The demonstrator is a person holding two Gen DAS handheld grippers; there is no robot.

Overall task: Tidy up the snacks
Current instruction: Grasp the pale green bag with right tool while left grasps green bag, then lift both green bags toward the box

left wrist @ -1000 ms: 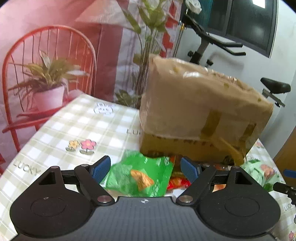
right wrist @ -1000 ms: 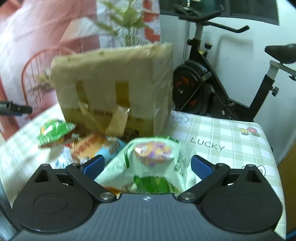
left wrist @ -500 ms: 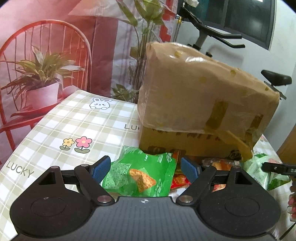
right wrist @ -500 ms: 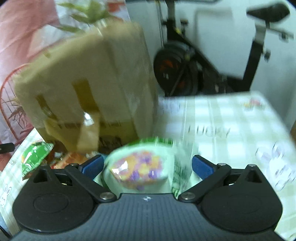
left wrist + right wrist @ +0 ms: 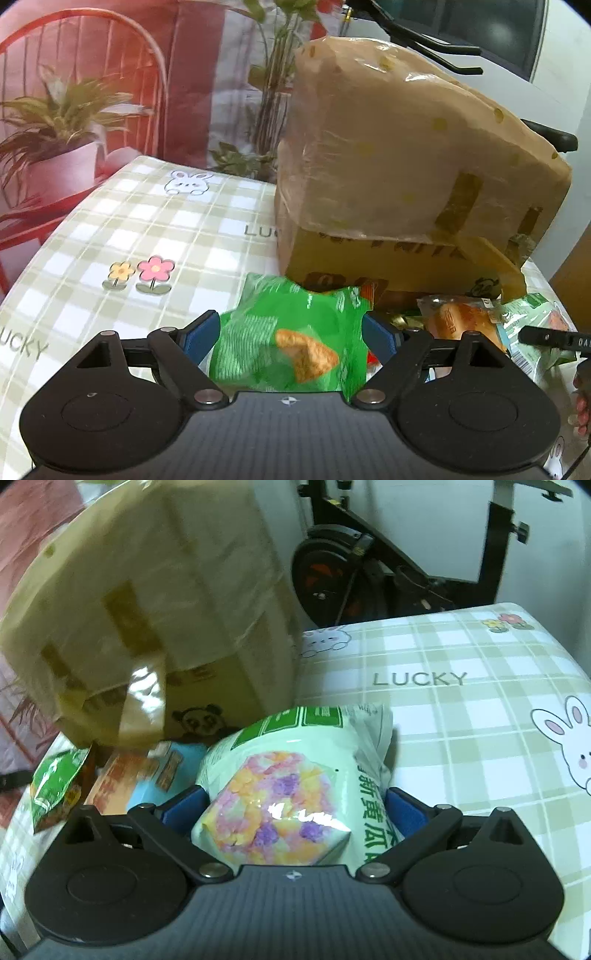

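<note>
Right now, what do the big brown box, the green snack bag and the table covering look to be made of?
Big brown box: cardboard, seemingly wrapped in clear film and tape; the surface glares and wrinkles. Green snack bag: thin glossy plastic film, crinkled, with a printed chip. Table covering: probably wipeable vinyl or oilcloth, smooth with a printed check, flowers and a rabbit; fabric cannot be ruled out.

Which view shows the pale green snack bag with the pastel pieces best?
The right wrist view: the pale green snack bag fills the centre between the right gripper's fingers. The left wrist view catches only a corner of it at the right edge.
</note>
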